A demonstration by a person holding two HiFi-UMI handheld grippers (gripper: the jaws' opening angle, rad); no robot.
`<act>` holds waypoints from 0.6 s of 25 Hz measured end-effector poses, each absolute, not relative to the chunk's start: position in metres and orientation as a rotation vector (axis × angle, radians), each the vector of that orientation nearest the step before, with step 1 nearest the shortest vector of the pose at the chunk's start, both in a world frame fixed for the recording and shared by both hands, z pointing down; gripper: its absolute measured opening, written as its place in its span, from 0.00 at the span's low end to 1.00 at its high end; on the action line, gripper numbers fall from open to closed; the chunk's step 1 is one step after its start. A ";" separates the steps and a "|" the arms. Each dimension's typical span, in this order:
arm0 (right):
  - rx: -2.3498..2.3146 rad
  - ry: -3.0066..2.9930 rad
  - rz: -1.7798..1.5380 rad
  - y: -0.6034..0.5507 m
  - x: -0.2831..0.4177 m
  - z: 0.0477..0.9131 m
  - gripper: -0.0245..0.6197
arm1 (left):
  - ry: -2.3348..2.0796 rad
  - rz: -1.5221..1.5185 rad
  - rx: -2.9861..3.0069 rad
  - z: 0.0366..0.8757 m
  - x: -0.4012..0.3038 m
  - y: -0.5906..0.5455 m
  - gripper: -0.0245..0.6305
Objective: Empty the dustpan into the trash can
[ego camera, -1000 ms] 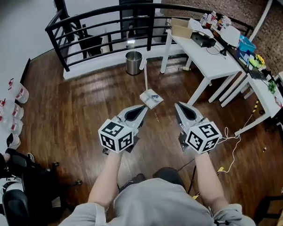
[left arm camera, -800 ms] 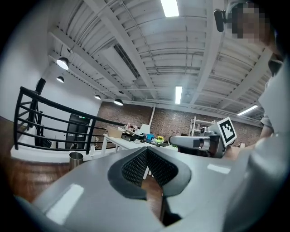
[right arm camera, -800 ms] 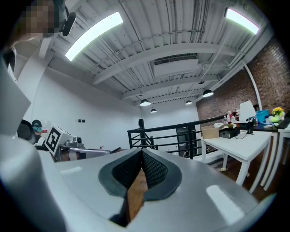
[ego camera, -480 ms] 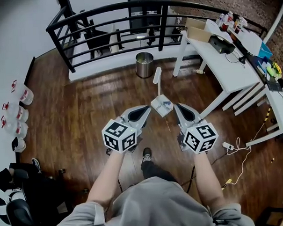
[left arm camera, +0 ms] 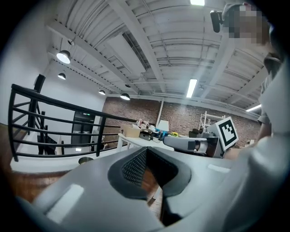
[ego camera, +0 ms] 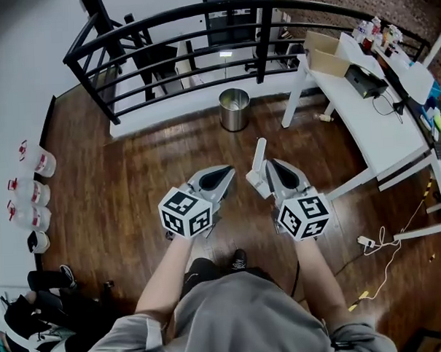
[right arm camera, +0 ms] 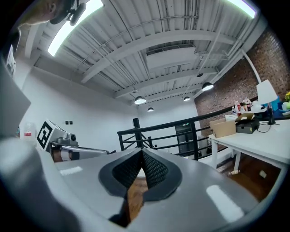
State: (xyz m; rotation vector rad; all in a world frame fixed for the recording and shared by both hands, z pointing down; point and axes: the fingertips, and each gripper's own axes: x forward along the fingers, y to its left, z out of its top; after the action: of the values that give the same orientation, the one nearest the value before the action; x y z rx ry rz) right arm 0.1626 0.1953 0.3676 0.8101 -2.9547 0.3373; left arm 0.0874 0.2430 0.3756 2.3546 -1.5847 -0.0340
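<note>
A white dustpan (ego camera: 259, 152) with a long upright handle stands on the wooden floor, and its lower part is hidden behind my right gripper (ego camera: 269, 164). That gripper's tip is right beside the handle; whether they touch is not visible. My left gripper (ego camera: 227, 171) is level with it, a little to the left of the dustpan. A round metal trash can (ego camera: 234, 109) stands further ahead by the railing and shows small in the left gripper view (left arm camera: 84, 159). In their own views the left gripper (left arm camera: 146, 149) and the right gripper (right arm camera: 142, 152) both have their jaws together with nothing between them.
A black railing (ego camera: 178, 35) closes off the floor behind the can. A white table (ego camera: 357, 122) with a cardboard box (ego camera: 324, 43) stands at the right. Plastic jugs (ego camera: 31, 193) line the left wall. A cable (ego camera: 377, 245) lies on the floor at the right.
The person has walked forward. The dustpan and trash can have come closer, and the dustpan now stands right at the right gripper's tip. Both grippers have stayed shut.
</note>
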 end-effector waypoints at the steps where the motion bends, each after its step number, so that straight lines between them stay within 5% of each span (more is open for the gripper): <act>1: 0.825 -2.951 0.335 0.186 0.155 0.367 0.04 | -1.578 -0.031 2.363 0.374 0.080 0.233 0.05; 15: 1.305 -2.662 0.446 0.075 0.039 0.424 0.04 | -1.124 0.068 2.524 0.424 -0.038 0.096 0.05</act>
State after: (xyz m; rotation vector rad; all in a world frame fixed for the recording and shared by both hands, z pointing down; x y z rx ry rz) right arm 0.0394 0.0749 0.4244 1.3052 -2.6615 0.4464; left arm -0.0380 0.0965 0.4243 2.5237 -1.1240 0.0677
